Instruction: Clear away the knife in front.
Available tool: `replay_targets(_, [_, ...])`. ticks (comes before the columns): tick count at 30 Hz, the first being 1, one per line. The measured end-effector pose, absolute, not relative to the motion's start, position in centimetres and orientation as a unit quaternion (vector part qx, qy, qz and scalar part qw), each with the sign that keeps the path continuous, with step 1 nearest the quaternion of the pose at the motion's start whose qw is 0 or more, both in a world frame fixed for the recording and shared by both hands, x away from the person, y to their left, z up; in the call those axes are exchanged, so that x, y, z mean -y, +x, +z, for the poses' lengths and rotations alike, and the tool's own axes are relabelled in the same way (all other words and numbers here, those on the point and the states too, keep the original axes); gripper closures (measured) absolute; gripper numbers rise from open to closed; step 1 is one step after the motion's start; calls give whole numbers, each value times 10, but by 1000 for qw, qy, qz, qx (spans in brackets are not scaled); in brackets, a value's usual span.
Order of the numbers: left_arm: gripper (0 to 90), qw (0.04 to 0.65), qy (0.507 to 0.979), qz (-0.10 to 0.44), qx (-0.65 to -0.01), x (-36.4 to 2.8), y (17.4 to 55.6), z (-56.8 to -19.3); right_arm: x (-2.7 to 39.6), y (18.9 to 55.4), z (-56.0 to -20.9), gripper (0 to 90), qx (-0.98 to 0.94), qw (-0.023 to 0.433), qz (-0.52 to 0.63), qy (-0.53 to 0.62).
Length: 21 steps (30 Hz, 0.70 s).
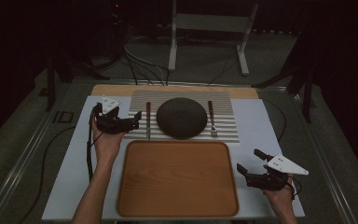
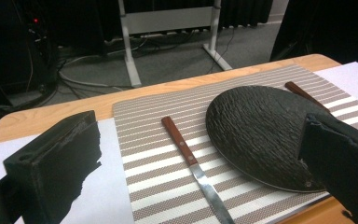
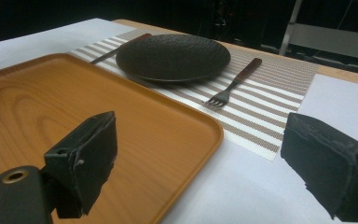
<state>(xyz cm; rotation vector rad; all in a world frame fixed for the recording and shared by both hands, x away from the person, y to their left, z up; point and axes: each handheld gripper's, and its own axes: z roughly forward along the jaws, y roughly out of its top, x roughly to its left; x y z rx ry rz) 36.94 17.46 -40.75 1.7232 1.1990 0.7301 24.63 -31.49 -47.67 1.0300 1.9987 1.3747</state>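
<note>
Nothing sits on the wooden tray (image 1: pixel 177 179) yet, so the clearing looks barely begun. The left gripper (image 1: pixel 133 122), jaws apart and holding nothing, hovers at the mat's nine o'clock edge, just beside the knife (image 2: pixel 193 167), which lies flat on the striped placemat (image 2: pixel 149 158). The dark plate (image 1: pixel 182 117) rests at the mat's centre and the fork (image 3: pixel 233 86) at its three o'clock. The right gripper (image 1: pixel 251 163) (also open, idle) waits at the tray's three o'clock. All three pieces remain to move, I judge.

Dim lab: floor cables (image 1: pixel 142 65), metal stand (image 1: pixel 209 28).
</note>
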Motion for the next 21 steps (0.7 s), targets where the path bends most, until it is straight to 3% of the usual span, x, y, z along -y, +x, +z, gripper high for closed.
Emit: replay_targets(21, [2,425,696,288,-501,-170,388,-416,314,247,-477,109,-737,249,504,375])
